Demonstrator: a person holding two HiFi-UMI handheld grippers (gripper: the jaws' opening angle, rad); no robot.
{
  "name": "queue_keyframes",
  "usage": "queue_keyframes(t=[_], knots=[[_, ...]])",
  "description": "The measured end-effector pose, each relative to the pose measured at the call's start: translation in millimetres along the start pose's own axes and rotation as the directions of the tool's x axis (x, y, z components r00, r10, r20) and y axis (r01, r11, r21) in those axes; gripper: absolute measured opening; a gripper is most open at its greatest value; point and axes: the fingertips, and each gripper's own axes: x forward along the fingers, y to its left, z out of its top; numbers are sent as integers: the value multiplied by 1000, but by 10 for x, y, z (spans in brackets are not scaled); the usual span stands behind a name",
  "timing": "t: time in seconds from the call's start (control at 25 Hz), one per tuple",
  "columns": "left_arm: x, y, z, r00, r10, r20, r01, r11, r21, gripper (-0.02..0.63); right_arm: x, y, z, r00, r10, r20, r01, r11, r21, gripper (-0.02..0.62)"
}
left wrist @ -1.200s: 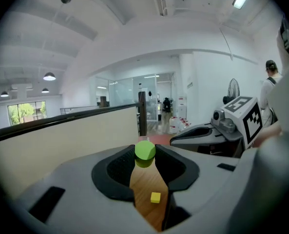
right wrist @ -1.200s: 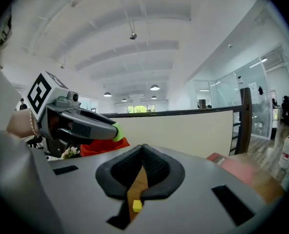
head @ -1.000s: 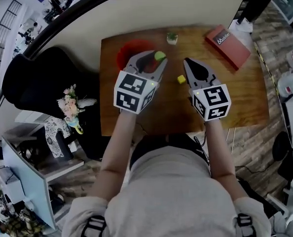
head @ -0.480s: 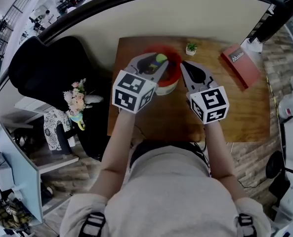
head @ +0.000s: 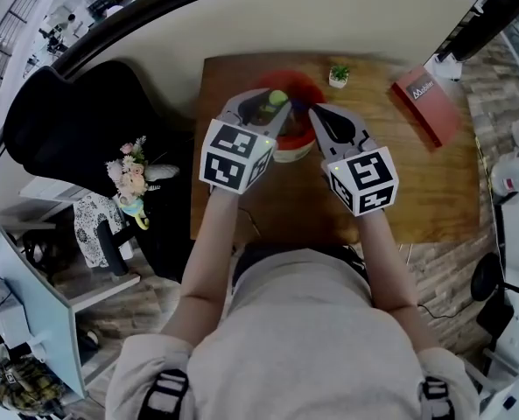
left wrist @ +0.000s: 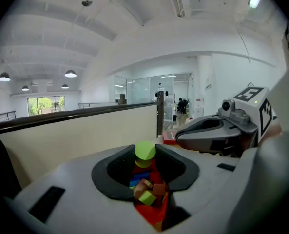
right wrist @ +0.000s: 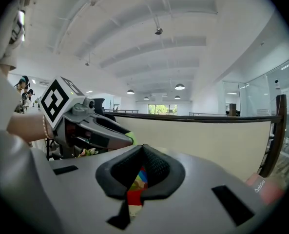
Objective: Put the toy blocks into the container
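My left gripper (head: 276, 100) is shut on a lime-green round block (head: 278, 97), held over the red bowl (head: 306, 83) at the back of the wooden table (head: 425, 182). In the left gripper view the green block (left wrist: 145, 151) sits between the pads, and below it the bowl (left wrist: 153, 214) holds several blocks, blue, brown and green. My right gripper (head: 312, 111) is shut and empty, its tips at the bowl's right side. Through its narrow gap in the right gripper view (right wrist: 143, 148) I see coloured blocks in the bowl (right wrist: 133, 198).
A small potted plant (head: 339, 75) stands behind the bowl and a red book (head: 429, 94) lies at the table's right back. A black chair (head: 75, 121) and a flower bunch (head: 129, 178) are left of the table. A low wall runs behind the table.
Both grippers have moved toward the red bowl; the left one now holds the green block over it. The yellow block seen on the table a second ago is out of sight.
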Motion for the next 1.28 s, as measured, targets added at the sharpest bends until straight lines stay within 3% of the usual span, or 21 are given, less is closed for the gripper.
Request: queue_keyframes(t=[0.36, 0.88, 1.28], knots=[[93, 27, -112, 1000, -7, -26, 6, 999, -32, 146, 0, -42, -120, 1000, -17, -19, 18, 999, 32, 9], [100, 54, -111, 999, 46, -27, -47, 999, -21, 175, -125, -150, -230, 998, -50, -32, 52, 997, 53, 9], [147, -295, -27, 999, -30, -25, 31, 999, 14, 174, -383, -325, -302, 992, -123, -24, 125, 988, 88, 9]])
